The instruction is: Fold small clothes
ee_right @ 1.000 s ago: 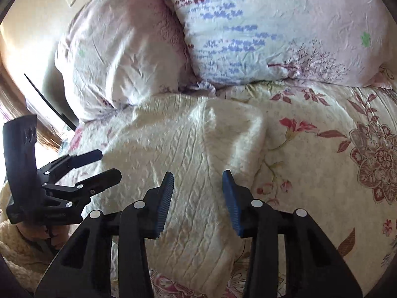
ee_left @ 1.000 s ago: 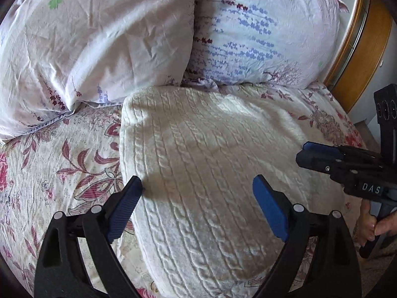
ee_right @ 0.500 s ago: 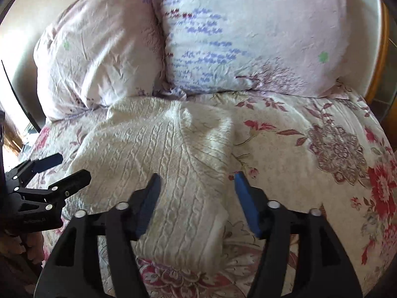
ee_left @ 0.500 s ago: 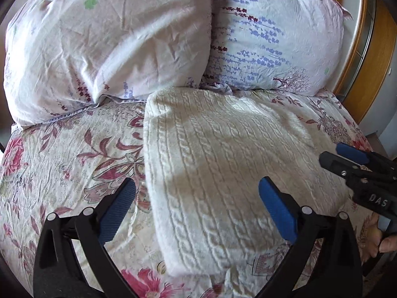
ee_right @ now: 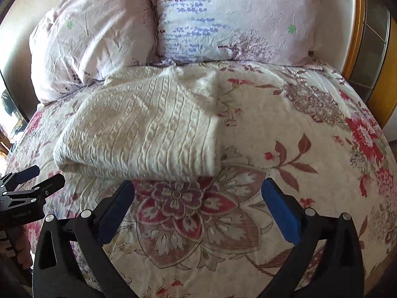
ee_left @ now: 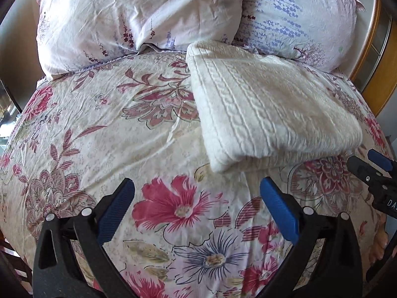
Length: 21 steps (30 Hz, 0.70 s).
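Note:
A cream cable-knit sweater (ee_left: 268,109) lies folded into a rectangle on the floral bedspread (ee_left: 99,136), its far edge against the pillows. It also shows in the right wrist view (ee_right: 148,129). My left gripper (ee_left: 197,206) is open and empty, hovering over bare bedspread in front of the sweater's near edge. My right gripper (ee_right: 198,206) is open and empty, just in front of the sweater's near right corner. Each gripper shows at the other view's edge: the right one (ee_left: 372,171) and the left one (ee_right: 27,181).
Two floral pillows (ee_left: 139,15) (ee_left: 295,17) stand at the head of the bed behind the sweater. A wooden headboard frame (ee_right: 357,27) runs along the right side. Bedspread (ee_right: 297,129) stretches right of the sweater.
Both grippers have pulled back from over the sweater toward me. The right gripper's jaws have opened wider. The sweater stays folded on the bed.

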Available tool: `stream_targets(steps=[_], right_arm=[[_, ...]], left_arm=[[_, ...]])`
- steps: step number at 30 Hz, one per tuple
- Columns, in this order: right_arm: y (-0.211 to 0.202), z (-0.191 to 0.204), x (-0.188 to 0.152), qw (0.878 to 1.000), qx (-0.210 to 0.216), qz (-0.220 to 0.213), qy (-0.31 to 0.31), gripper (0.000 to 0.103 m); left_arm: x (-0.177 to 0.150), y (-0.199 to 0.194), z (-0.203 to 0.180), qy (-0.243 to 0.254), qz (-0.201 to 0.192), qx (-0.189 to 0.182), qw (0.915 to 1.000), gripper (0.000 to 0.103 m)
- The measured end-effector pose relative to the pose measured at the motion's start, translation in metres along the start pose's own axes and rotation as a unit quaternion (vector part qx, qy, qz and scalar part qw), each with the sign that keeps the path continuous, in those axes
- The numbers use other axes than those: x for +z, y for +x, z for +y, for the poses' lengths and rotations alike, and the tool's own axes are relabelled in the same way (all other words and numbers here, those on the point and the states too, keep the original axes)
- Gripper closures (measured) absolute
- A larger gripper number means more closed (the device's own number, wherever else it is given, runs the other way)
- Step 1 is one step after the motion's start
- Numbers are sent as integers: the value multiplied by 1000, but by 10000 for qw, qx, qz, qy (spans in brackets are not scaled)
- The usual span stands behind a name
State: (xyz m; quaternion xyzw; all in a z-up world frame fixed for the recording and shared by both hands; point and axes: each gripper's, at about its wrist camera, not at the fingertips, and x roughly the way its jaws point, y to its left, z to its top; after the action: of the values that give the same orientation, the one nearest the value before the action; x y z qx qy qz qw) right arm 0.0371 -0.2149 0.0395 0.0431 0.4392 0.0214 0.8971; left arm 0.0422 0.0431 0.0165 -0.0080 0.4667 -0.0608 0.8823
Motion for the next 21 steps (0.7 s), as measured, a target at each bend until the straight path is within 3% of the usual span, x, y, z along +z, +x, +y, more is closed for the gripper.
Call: stream_targets(steps=[6,21], right_arm=[[18,19,-13,9991,-17,401,-133,1],[27,23,-19,9983,-271,444,-248,1]], left_arm=[[-13,14,-5,132,252,73,9996,2],[-13,19,-6,1,243,164,9996,2]])
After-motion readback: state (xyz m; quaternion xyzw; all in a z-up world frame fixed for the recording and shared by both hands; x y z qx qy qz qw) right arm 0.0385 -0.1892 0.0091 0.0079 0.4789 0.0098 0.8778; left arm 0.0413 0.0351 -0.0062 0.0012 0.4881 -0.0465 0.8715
